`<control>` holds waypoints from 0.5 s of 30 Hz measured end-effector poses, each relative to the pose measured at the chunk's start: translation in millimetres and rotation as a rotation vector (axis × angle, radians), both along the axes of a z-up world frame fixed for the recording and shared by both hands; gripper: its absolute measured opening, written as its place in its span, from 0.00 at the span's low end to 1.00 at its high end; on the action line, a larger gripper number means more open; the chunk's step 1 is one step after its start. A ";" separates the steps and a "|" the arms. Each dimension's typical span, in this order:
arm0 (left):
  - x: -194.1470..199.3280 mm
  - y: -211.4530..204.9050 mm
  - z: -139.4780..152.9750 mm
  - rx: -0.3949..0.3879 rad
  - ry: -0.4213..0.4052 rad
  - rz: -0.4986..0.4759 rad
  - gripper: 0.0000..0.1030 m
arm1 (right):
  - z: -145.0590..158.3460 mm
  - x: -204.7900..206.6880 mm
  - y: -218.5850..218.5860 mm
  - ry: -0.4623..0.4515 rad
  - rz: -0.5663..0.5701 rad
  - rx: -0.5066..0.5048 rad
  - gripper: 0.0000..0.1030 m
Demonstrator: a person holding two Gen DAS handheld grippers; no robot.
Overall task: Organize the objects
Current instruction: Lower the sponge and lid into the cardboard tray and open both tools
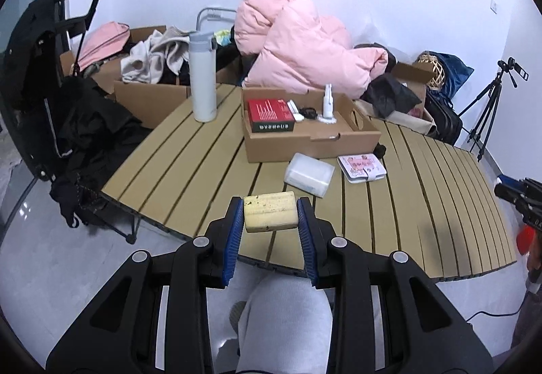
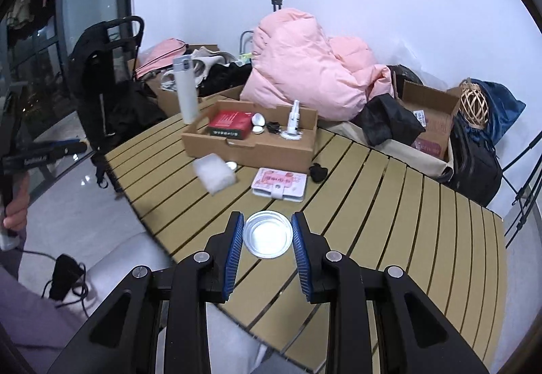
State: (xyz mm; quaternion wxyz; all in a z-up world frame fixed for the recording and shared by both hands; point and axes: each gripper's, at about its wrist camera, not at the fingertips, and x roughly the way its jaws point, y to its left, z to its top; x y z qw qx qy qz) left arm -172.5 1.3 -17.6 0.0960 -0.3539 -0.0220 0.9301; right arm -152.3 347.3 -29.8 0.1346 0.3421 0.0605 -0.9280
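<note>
Carrying a piece in each hand toward the cardboard tray.

My left fingers point(image 1: 271, 213) are clamping the yellow block point(image 1: 271, 212) by its short ends, its long axis running across between the pads; my right fingers point(image 2: 267, 235) are pinching the round silver tin point(image 2: 267, 234) at its sides. Both loads are hanging over the near edge of the slatted desk point(image 2: 389, 204). The cardboard tray point(image 1: 305, 144) is lying straight ahead and beyond, with the clear plastic case point(image 1: 309, 173) and the pink wallet point(image 1: 361, 167) sitting between it and me. I'm judging my left hand nearer.
</note>
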 end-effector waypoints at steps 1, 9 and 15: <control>-4.5 0.6 1.4 0.004 0.002 -0.003 0.27 | -0.2 -0.4 -0.5 -0.005 0.003 -0.002 0.31; -139.3 44.0 -10.1 0.077 -0.148 -0.116 0.27 | 4.6 -104.4 1.7 -0.084 0.029 -0.079 0.31; -299.4 93.2 -57.3 0.006 -0.330 -0.114 0.27 | -19.2 -271.6 -5.0 -0.247 -0.006 -0.114 0.31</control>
